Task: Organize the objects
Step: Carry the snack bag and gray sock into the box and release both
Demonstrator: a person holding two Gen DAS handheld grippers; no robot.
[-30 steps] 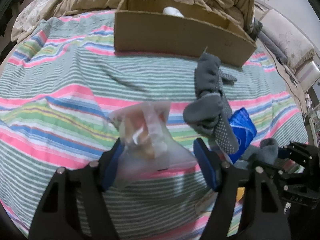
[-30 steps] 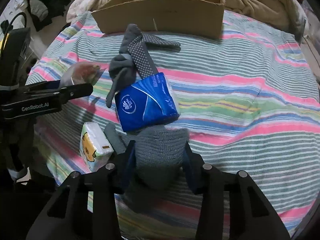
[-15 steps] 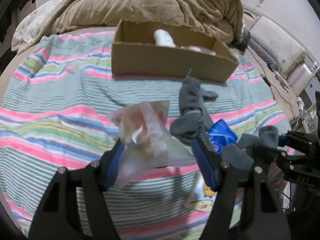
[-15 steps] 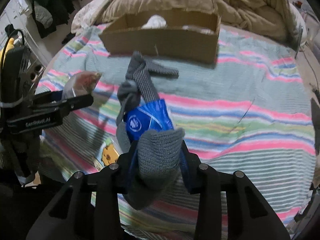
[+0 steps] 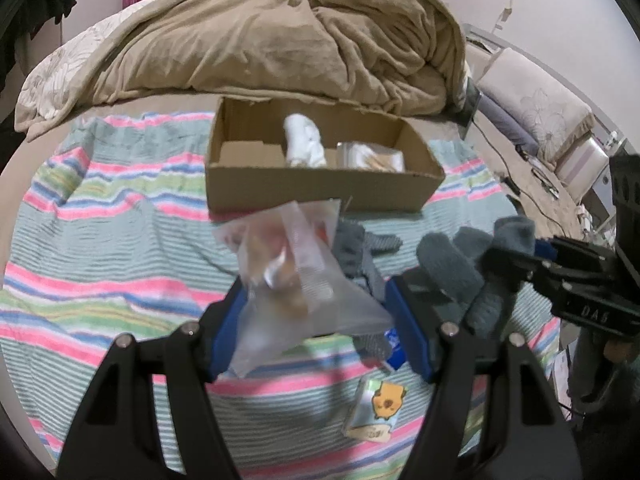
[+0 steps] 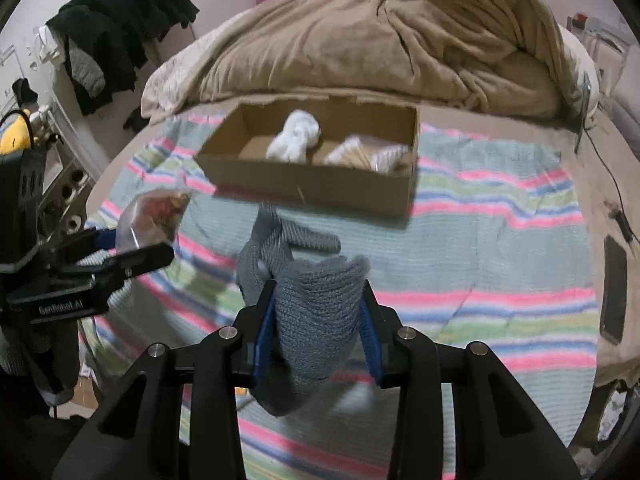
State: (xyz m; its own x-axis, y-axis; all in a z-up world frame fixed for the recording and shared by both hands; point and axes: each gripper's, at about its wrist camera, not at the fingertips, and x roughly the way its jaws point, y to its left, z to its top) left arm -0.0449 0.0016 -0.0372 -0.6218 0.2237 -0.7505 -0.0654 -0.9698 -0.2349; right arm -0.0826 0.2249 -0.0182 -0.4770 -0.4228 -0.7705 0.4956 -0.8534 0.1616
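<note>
"GenRobot.AI" in pale letters, blurred at the end, on the side of the left gripper (image 6: 132, 258) body in the right wrist view. "DAS" embossed on the black body of the right gripper (image 5: 516, 254) in the left wrist view. Tissue pack (image 5: 374, 410) has a cartoon animal and a label too blurred to read.
</note>
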